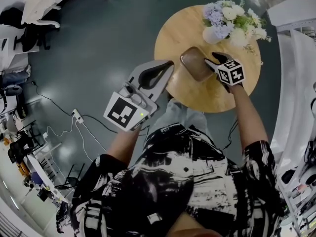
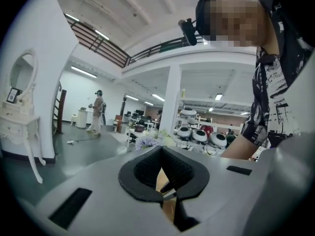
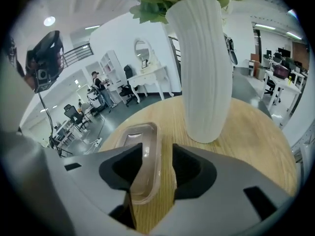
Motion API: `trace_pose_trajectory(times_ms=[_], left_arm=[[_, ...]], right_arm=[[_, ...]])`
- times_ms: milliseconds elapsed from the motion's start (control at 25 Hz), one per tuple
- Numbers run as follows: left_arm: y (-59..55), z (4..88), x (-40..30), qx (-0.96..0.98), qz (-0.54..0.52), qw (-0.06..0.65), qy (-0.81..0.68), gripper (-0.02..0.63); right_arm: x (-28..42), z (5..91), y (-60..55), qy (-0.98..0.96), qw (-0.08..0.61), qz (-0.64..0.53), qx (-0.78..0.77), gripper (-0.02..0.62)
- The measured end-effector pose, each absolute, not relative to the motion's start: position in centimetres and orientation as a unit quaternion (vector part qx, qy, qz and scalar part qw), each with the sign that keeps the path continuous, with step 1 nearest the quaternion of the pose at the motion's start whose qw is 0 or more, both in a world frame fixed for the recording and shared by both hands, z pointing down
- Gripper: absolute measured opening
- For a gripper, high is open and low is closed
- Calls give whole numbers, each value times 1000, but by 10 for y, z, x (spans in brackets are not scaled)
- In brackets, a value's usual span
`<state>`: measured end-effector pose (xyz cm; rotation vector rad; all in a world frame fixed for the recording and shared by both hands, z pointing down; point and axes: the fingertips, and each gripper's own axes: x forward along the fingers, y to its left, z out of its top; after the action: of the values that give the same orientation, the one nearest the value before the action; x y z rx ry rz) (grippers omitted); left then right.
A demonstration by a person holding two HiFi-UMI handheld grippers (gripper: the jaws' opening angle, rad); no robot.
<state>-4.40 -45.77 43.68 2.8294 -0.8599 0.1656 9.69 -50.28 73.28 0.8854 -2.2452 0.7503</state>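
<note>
The left tongs (image 1: pixel 170 63) hang over the grey floor (image 1: pixel 98 48), right at the 9 o'clock edge of the round wooden bench (image 1: pixel 197 95). Their two black tips are pressed together, and there is nothing between them. In the left gripper view, only a bit of wood shows through the hole behind the tips. A white plug strip (image 1: pixel 76 116) with a cord lies on the floor at 8 o'clock from these tongs.

A brown tray (image 1: pixel 195 63) lies flat near the middle of the bench. The right tongs (image 1: pixel 211 60) reach it from 4 o'clock. They are open a little way, and the near rim of the tray sits in the gap. One tong is over the inside of the tray. The other is on the outside, and a thin strip of wood shows between it and the rim, so the tongs are not squeezing the tray.

A white ribbed vase (image 1: pixel 213 33) stands upright at 12 o'clock on the bench. It is close behind the tray but does not touch it. Soft purple and white flowers (image 1: pixel 232 16) fill it.
</note>
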Motion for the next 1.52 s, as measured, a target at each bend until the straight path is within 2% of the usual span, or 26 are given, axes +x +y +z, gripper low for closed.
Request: trace_pose_trajectory(times_ms=[40,320,760,800,840,1520], left_arm=[[-458,437,-44,951,56,91,-289,0],[-459,441,-48,949,56,96,-295,0],[-462,443,-46,948,54,96,-298,0],[-462,444,-46,948,54,98,-298,0],[-462,444,-46,948,54,99,-298,0],[-460,437,-42,950,49,92,-294,0]], right_arm=[[97,734,-503,-846,305,286,331,155],[93,749,-500,-840,321,313,305,135],[92,756,-501,-830,267,402,279,72],[93,756,-501,-829,266,404,280,64],[94,756,-500,-828,267,405,280,23],[101,727,-495,-843,231,380,304,15]])
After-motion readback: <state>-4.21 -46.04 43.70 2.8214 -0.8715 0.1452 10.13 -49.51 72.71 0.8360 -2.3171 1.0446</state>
